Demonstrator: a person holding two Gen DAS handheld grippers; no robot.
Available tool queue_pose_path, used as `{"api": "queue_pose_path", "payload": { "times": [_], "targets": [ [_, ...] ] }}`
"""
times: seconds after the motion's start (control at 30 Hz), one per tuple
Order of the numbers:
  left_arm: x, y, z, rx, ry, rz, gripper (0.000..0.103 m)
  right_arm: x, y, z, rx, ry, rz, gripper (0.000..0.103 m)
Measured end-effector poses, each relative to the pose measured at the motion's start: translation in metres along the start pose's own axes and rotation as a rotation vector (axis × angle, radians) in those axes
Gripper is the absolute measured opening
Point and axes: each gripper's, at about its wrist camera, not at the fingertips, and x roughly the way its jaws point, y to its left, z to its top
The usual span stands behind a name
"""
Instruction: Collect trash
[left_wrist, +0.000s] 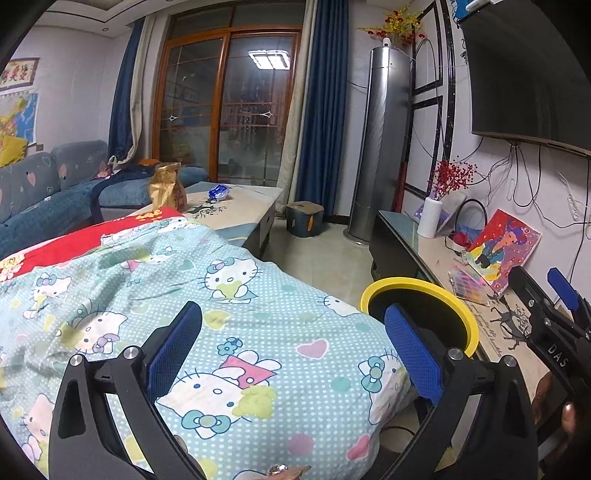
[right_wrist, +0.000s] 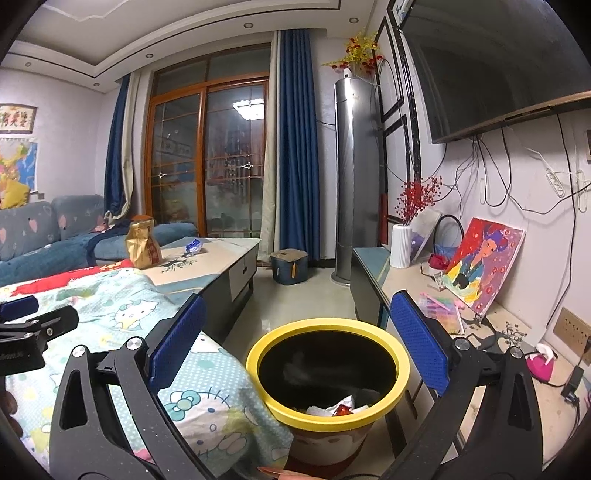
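A yellow-rimmed bin stands on the floor between the blanket-covered surface and the TV stand. Crumpled white and red wrappers lie inside it. My right gripper hangs open just above the bin mouth, with nothing between its blue pads. My left gripper is open and empty over the Hello Kitty blanket, with the bin just to its right. A gold paper bag and a blue wrapper sit on the coffee table beyond.
The coffee table runs away from me on the left, with a blue sofa behind it. On the right, the TV stand holds a painting, a white vase and cables. A tall grey air conditioner and a small floor box stand ahead.
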Motion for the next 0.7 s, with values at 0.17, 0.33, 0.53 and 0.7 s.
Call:
{"api": "queue_pose_path", "payload": {
  "times": [0.17,0.33,0.53,0.7],
  "targets": [
    [-0.0002,0.0,-0.0004,0.001,-0.001,0.002,0.096,0.0011,-0.0002,-0.0007,0.004,0.012,0.002,0.092],
    [-0.0003,-0.0001,-0.0013,0.002,0.001,0.001,0.097,0.0005,0.0006,-0.0003,0.005,0.009,-0.004,0.092],
    [-0.0002,-0.0001,-0.0028,-0.001,0.0,0.001,0.096,0.0001,0.0022,-0.0007,-0.002,0.013,-0.002,0.092],
    [0.0002,0.001,-0.005,-0.001,0.004,0.003,0.096,0.0005,0.0022,-0.0011,-0.002,0.015,-0.001,0.092]
  ]
}}
